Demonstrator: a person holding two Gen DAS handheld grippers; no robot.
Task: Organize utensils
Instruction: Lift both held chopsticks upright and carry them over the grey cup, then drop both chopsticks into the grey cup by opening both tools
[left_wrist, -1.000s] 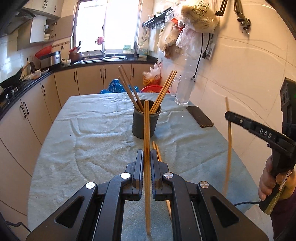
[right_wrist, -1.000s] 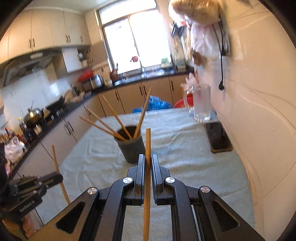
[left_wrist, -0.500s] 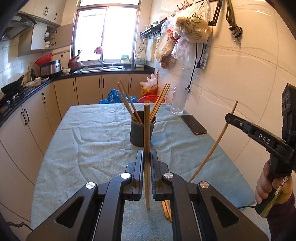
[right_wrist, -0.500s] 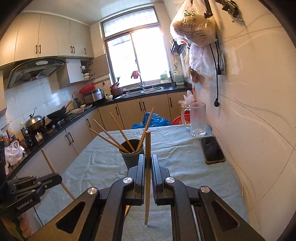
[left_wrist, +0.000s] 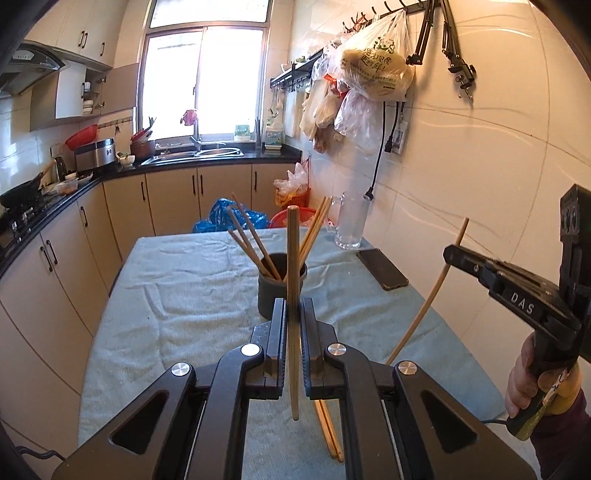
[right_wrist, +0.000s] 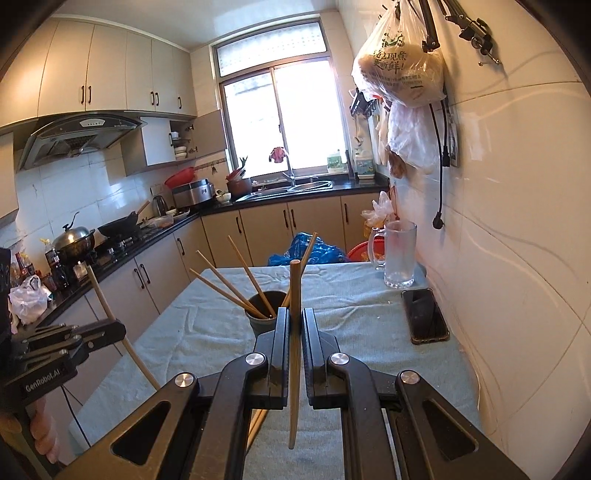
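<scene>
A dark cup (left_wrist: 281, 291) with several wooden chopsticks stands mid-table; it also shows in the right wrist view (right_wrist: 265, 311). My left gripper (left_wrist: 292, 314) is shut on one chopstick (left_wrist: 292, 258), held upright above the table in front of the cup. My right gripper (right_wrist: 293, 321) is shut on another chopstick (right_wrist: 294, 295), also upright and lifted. The right gripper shows in the left wrist view (left_wrist: 458, 254) with its chopstick (left_wrist: 428, 299) tilted. The left gripper shows in the right wrist view (right_wrist: 110, 328). Two chopsticks (left_wrist: 327, 428) lie on the cloth below my left gripper.
The table has a light blue cloth (left_wrist: 184, 295). A black phone (left_wrist: 382, 268) and a glass mug (left_wrist: 349, 225) stand at the right by the tiled wall. Cabinets and a counter (left_wrist: 55, 251) run along the left. Plastic bags (left_wrist: 373, 70) hang overhead on the right.
Both grippers have risen and pulled back with their chopsticks; the cup looks farther away and lower. The right gripper's chopstick tilted from near vertical to slanted.
</scene>
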